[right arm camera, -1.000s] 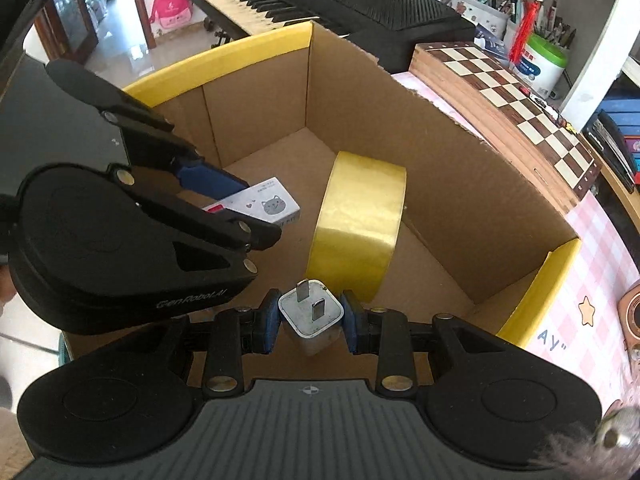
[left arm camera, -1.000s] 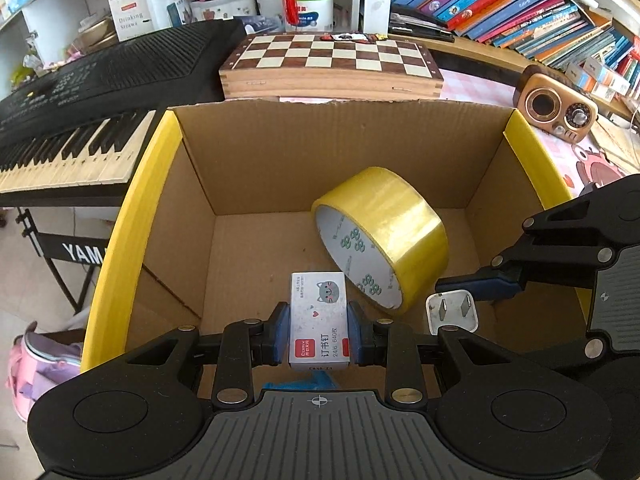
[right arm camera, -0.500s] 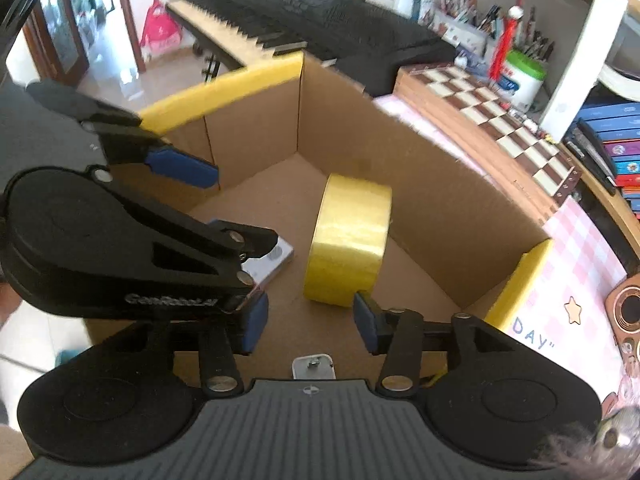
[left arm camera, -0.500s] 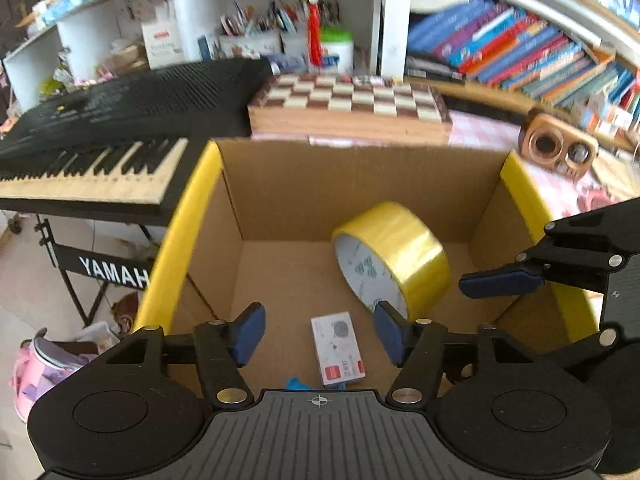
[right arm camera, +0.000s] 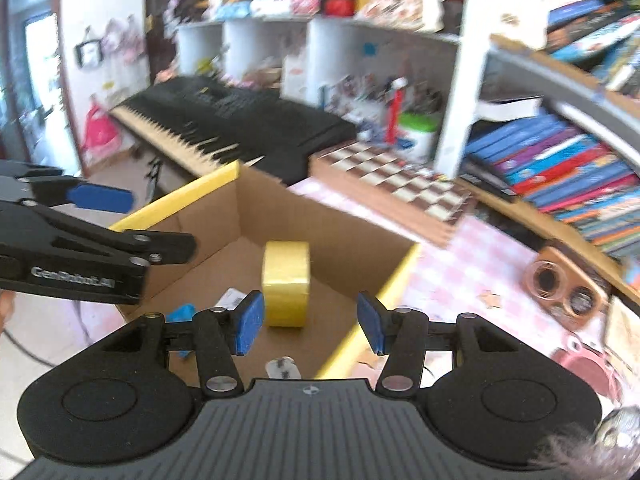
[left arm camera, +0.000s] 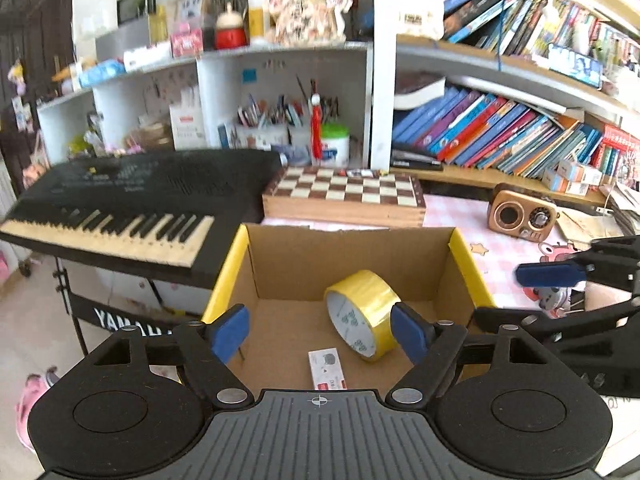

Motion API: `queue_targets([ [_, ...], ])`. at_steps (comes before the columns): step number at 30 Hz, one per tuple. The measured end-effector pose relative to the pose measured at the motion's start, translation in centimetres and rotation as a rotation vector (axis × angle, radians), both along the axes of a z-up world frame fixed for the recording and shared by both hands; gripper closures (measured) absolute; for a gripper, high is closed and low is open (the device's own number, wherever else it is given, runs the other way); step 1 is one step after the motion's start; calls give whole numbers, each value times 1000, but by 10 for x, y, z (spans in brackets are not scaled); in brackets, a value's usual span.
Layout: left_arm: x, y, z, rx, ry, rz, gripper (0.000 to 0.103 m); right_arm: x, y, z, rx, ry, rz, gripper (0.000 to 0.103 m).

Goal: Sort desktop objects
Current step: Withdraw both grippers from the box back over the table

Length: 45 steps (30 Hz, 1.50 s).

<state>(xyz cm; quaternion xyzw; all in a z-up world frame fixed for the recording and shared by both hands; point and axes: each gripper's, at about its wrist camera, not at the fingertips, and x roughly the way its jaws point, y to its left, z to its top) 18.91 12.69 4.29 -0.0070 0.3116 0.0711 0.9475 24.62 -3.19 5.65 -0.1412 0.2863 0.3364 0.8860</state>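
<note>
An open cardboard box (left arm camera: 352, 256) with yellow-taped rims holds a roll of yellow tape (left arm camera: 362, 318), a small white staples box (left arm camera: 326, 370) lying flat, and a white plug adapter (right arm camera: 282, 368). The tape roll (right arm camera: 286, 282) and the staples box (right arm camera: 229, 298) also show in the right wrist view, with a small blue item (right arm camera: 181, 315) near the box's (right arm camera: 192, 224) near wall. My left gripper (left arm camera: 320, 334) is open and empty, high above the box. My right gripper (right arm camera: 311, 322) is open and empty above the box's right side.
A black keyboard (left arm camera: 132, 204) stands left of the box. A wooden chessboard (left arm camera: 344, 196) lies behind it. A small wooden radio (left arm camera: 522, 216) sits on the pink checked tablecloth (left arm camera: 504, 252) at right. Shelves of books (left arm camera: 500, 132) and pen pots (left arm camera: 272, 128) fill the back.
Both grippers opened and let go: the staples box and the plug adapter now lie in the cardboard box. Both grippers have risen and pulled back from it.
</note>
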Motion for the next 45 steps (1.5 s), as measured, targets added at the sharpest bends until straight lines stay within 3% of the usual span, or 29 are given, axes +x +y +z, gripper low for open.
queue_targets([
  [3,-20,-4,6,21,-33,3,21,-15,-18,4,23,-21,-79,54],
  [15,-93,-16,11,-19,-82,-20,20,-100,-77,6,123,-75,-320,54],
  [26,-144,-50,-5,-14,-68,-99,19,-172,-103,-14,139,-73,-442,53],
  [36,-165,-71,-18,-34,-42,-166,19,-212,-121,-32,126,-43,-539,52],
  [45,-169,-95,-32,-49,5,-253,18,-224,-131,-42,85,-15,-578,50],
])
